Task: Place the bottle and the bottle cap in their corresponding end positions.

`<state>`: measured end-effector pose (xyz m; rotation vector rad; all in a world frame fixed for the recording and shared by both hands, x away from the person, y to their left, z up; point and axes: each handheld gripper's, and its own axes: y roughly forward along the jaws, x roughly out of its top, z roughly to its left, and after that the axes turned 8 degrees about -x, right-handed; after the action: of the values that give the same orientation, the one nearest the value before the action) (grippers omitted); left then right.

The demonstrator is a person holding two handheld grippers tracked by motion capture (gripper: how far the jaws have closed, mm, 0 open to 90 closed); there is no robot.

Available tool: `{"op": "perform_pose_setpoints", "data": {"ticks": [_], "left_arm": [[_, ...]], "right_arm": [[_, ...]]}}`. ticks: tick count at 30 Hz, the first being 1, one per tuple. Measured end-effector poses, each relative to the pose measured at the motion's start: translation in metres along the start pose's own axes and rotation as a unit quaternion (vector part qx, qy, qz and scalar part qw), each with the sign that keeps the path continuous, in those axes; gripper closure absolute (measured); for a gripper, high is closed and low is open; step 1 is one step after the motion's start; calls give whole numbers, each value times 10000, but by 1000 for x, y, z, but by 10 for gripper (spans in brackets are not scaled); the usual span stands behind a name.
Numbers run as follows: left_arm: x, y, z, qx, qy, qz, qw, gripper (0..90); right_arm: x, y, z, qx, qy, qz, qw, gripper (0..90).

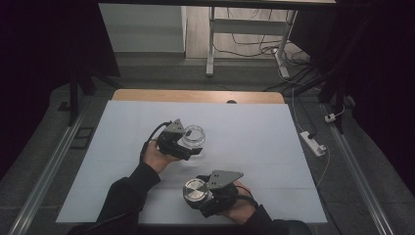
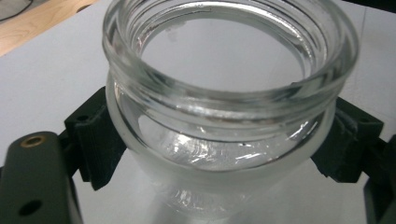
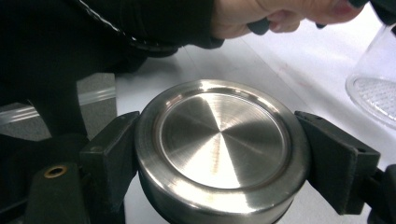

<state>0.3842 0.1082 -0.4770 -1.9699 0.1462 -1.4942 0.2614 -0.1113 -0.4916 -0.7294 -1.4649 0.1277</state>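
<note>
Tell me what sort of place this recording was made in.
Probably a lab or recording studio, not a home. A wooden table under a plain white sheet stands between dark curtains, loose black cables lie on the floor beyond it, and a white power strip sits beside it.

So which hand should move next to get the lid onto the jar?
Probably the right: its gripper already clamps the metal lid, free to carry over. The left gripper holds the open glass jar and can steady it.
</note>
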Motion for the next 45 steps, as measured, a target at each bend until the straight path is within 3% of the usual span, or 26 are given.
{"op": "perform_pose_setpoints", "data": {"ticks": [19, 33, 45], "left_arm": [[-5, 22, 15, 204, -92, 58, 9997, 156], [-1, 38, 27, 260, -94, 68, 9996, 156], [-3, 49, 34, 336, -152, 152, 9992, 156]], "right_arm": [[-19, 27, -8, -119, 5, 355, 9993, 184], [-23, 39, -28, -344, 145, 497, 9981, 183], [-28, 49, -39, -407, 276, 852, 9951, 182]]}}
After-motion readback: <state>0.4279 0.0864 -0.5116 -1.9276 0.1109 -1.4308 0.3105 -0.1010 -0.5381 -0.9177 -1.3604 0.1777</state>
